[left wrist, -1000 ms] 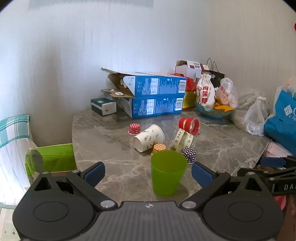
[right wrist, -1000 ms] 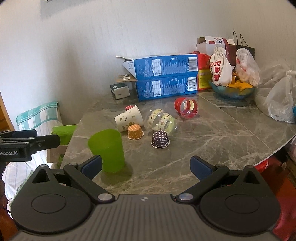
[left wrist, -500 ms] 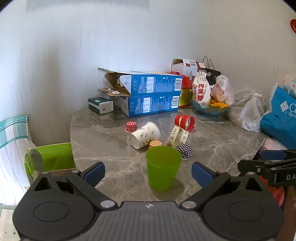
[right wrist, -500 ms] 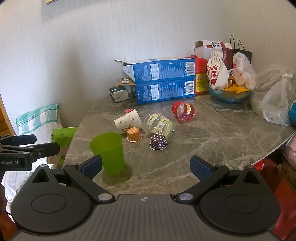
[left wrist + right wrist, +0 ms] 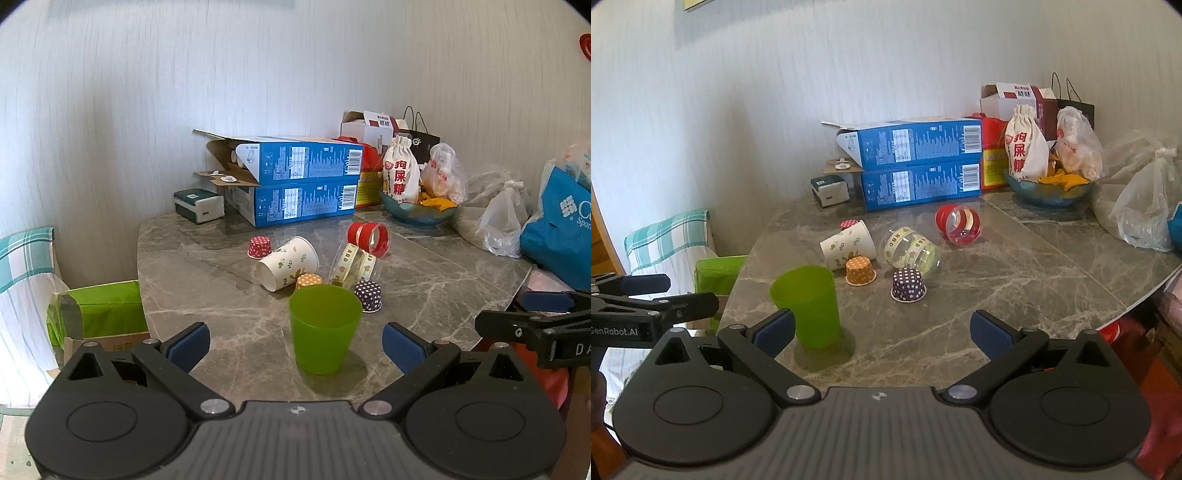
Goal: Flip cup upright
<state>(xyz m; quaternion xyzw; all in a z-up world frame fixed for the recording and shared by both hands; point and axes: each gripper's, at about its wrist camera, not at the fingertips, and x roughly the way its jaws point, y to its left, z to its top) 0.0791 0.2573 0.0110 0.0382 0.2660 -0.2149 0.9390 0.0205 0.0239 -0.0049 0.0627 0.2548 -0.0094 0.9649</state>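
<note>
A green plastic cup (image 5: 324,328) stands upright on the grey marble table (image 5: 207,288), mouth up; it also shows in the right wrist view (image 5: 809,305). My left gripper (image 5: 295,345) is open and empty, its fingers either side of the cup and short of it. My right gripper (image 5: 882,330) is open and empty, to the cup's right. Behind the green cup, a white leaf-print paper cup (image 5: 288,263) (image 5: 847,248), a clear banded cup (image 5: 352,264) (image 5: 913,251) and a clear red-banded cup (image 5: 369,238) (image 5: 958,225) lie on their sides.
Small dotted cupcake liners, orange (image 5: 860,271), purple (image 5: 908,285) and red (image 5: 259,246), sit mouth down among the cups. Two stacked blue boxes (image 5: 295,181), a bowl with bags (image 5: 417,210) and plastic bags (image 5: 1141,210) line the back and right. A green tissue pack (image 5: 99,314) lies off the left edge.
Both grippers have drawn back from the table and the green cup, which stays upright and looks a little farther away. Nothing on the table has moved.
</note>
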